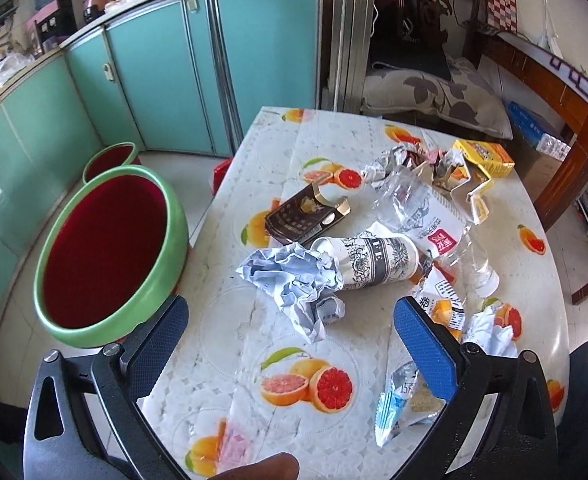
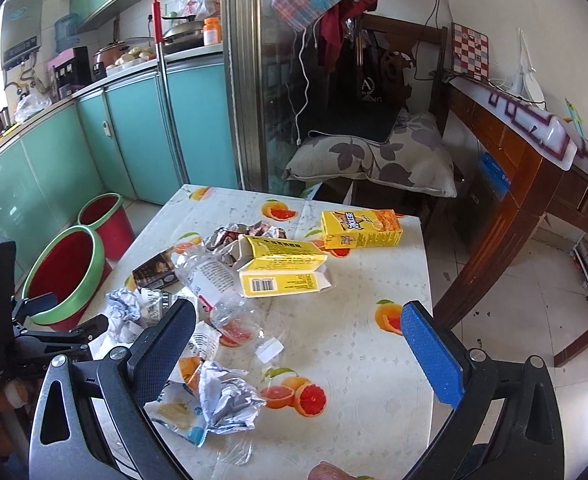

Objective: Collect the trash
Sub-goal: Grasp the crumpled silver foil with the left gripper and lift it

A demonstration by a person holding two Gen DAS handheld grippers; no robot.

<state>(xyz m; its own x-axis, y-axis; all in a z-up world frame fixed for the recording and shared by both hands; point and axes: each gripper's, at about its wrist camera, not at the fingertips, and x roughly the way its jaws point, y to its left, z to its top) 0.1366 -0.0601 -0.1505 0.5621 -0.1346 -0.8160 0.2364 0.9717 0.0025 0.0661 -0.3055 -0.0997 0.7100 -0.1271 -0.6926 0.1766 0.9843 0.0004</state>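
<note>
both grippers are hovering over the littered table (image 1: 334,148), nothing collected yet by the look of it. the left gripper (image 1: 290,316) is hanging spread wide and empty, the crumpled paper (image 1: 294,276) lying just ahead at 12 o'clock, touching the paper cup (image 1: 374,260). the right gripper (image 2: 298,320) is gaping too. next (my guess): lowering, pinching the paper, carrying it toward the green bin (image 1: 174,216) at 10 o'clock.

On the tabletop (image 2: 374,360) a paper ball (image 1: 294,276) lies against a cup (image 1: 374,264); behind them lie a bottle (image 2: 222,280) and two cartons (image 2: 282,268). Two bins (image 1: 110,252) stand left, on the floor.
</note>
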